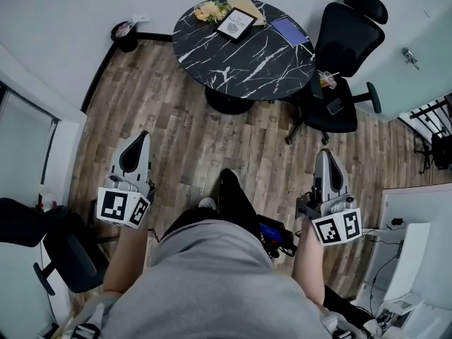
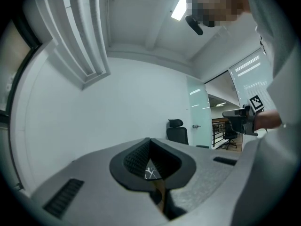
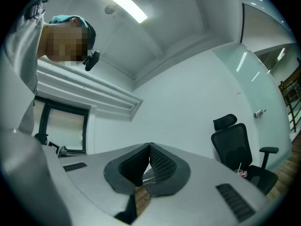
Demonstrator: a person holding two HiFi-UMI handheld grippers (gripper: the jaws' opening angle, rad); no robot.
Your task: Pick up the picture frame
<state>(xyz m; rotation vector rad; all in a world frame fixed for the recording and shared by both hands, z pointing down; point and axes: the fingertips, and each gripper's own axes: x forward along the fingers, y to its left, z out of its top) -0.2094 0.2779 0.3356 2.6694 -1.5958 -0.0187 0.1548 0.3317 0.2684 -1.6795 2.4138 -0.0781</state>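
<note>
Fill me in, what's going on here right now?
A person stands on the wood floor with a two-jaw gripper in each hand. The left gripper and right gripper both have their jaws together with nothing between them, pointed toward the round black marble table ahead. The picture frame sits on the table's far side, beside yellow flowers and near a blue notebook, untouched. Neither gripper is near it, so the pickup has not begun.

1. A round black table (image 1: 247,62) with white marble veins stands on the wood-plank floor (image 1: 176,140).
2. Near its far edge lie a picture frame (image 1: 236,24), yellow flowers (image 1: 210,10) just beside it, and a tan sheet (image 1: 251,7).
3. A blue notebook (image 1: 290,31) lies apart, to the right.
</note>
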